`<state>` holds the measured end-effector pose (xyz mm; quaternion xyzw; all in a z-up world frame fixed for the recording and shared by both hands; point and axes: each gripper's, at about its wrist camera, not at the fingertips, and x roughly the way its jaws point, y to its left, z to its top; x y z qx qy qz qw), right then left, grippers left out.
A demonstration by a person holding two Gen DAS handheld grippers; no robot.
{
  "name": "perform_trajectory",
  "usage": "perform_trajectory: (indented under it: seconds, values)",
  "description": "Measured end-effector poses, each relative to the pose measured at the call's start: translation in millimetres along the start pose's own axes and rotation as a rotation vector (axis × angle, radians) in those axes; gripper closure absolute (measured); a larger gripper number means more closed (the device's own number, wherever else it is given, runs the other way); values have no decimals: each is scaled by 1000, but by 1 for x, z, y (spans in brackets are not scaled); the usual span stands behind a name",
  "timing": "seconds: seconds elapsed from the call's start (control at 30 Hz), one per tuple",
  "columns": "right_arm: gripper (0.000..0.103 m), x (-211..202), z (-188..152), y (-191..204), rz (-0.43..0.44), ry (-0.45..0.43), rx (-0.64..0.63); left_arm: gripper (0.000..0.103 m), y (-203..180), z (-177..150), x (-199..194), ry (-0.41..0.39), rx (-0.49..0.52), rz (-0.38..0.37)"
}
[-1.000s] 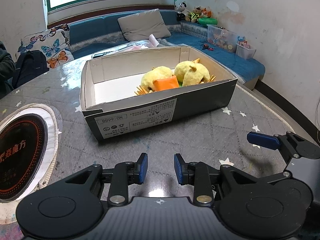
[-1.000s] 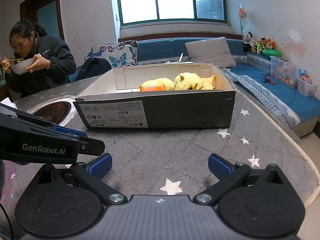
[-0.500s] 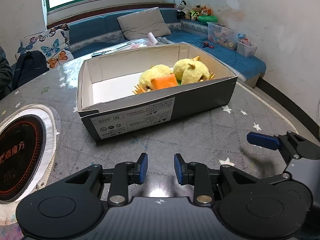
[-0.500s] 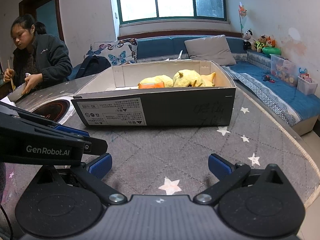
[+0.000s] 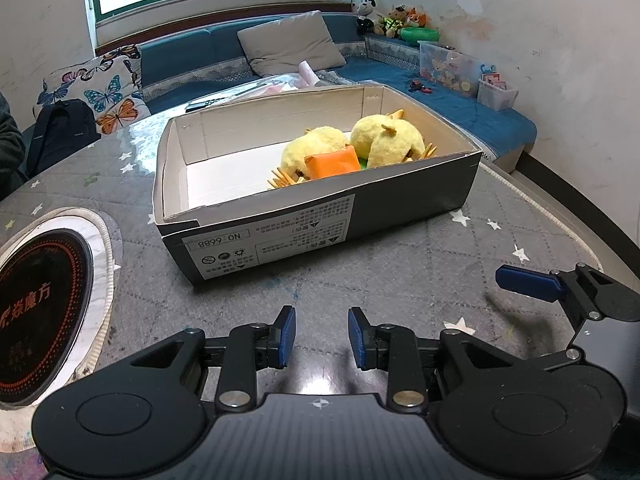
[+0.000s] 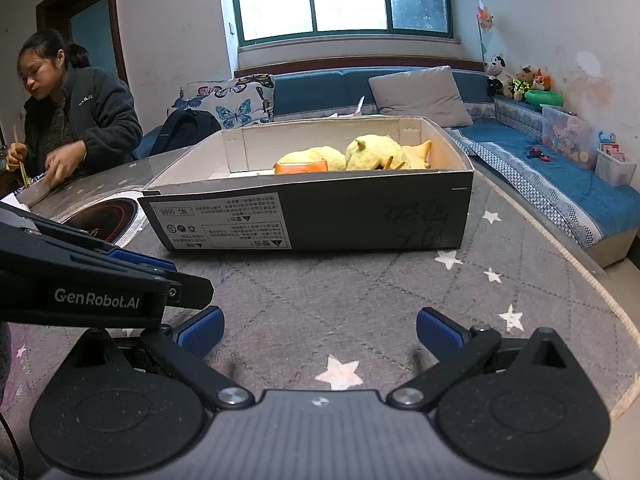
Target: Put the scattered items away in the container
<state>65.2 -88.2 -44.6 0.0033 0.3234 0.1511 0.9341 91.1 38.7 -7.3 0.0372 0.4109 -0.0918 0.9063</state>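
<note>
On the starred table (image 5: pixel 400 280), nothing left loose; plush toys (image 5: pixel 384 140) already inside box (image 5: pixel 400 208). Left gripper (image 5: pixel 322 336) narrowly parted, right gripper (image 6: pixel 318 330) wide, both empty. Best kept clear, checking for strays.

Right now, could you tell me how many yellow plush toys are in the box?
2: one yellow plush toy mid-box behind the orange item, the other beside it toward the box's right end. Smaller items may be hidden underneath.
</note>
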Motion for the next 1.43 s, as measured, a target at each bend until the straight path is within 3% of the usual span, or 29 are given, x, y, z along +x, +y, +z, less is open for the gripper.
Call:
perform_trajectory:
  seconds: [1.03, 1.43]
  values:
    - [0, 6, 3, -5, 4, 9, 4, 72, -2, 6, 7, 12, 3, 34]
    - [0, 6, 2, -5, 3, 9, 0, 72, 1, 7, 5, -21, -16, 39]
